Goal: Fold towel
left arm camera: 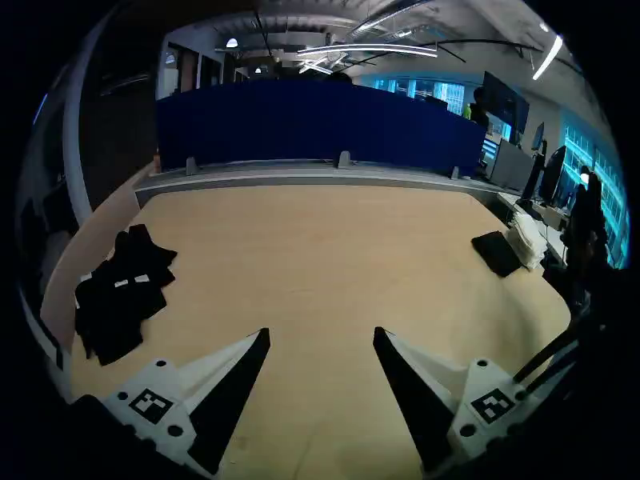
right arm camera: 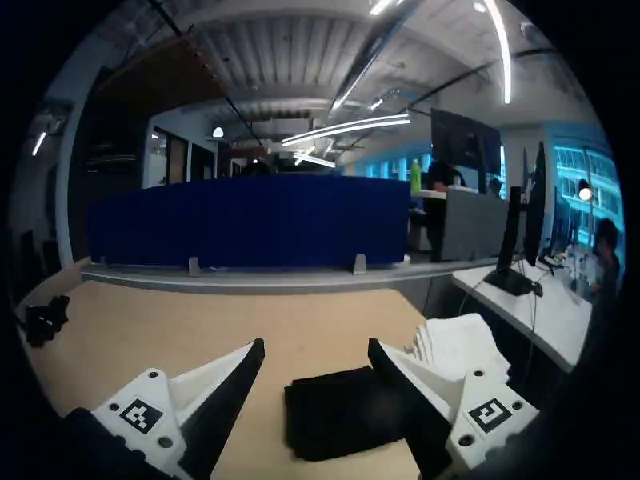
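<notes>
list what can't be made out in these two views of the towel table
Left gripper view: the black pile reads as one dark mass, so its towels cannot be counted.
Right gripper view: the folded black towel has its right edge hidden behind a finger of the open right gripper.
Right gripper view: the white stack is partly covered by that finger, and its layers are too fine to count.
</notes>
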Demonstrator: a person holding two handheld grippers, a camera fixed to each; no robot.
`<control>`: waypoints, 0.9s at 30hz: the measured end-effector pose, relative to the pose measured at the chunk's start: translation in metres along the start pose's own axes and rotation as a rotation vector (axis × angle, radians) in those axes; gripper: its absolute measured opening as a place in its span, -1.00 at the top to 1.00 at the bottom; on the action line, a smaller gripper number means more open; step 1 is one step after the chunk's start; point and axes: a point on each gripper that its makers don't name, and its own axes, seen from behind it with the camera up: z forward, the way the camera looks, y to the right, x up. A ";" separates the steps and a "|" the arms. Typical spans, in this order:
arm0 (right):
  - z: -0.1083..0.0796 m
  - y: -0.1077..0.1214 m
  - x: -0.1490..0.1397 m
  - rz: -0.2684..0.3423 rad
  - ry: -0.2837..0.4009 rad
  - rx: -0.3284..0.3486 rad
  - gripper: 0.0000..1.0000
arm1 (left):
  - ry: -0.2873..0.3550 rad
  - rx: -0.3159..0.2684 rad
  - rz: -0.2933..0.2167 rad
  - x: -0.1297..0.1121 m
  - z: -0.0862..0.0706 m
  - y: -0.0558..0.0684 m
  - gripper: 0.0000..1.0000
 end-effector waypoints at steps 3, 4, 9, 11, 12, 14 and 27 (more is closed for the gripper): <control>-0.010 -0.014 0.020 -0.040 0.045 -0.006 -1.00 | 0.013 -0.004 -0.007 0.003 0.001 -0.001 -0.92; -0.013 -0.020 0.025 -0.050 0.053 -0.007 -1.00 | 0.017 -0.005 -0.008 0.005 0.002 -0.001 -0.92; -0.027 -0.053 0.050 -0.088 0.095 -0.003 -1.00 | 0.040 -0.012 -0.016 0.012 0.005 -0.002 -0.92; -0.030 -0.065 0.055 -0.092 0.100 0.002 -1.00 | 0.048 -0.015 -0.021 0.014 0.007 -0.002 -0.92; -0.032 -0.072 0.057 -0.094 0.104 0.005 -1.00 | 0.052 -0.016 -0.024 0.015 0.008 -0.002 -0.92; -0.036 -0.084 0.060 -0.088 0.107 0.008 -1.00 | 0.058 -0.020 -0.027 0.016 0.009 -0.003 -0.92; -0.053 -0.145 0.072 -0.034 0.118 0.063 -1.00 | 0.146 -0.002 -0.041 0.036 0.010 -0.020 -0.92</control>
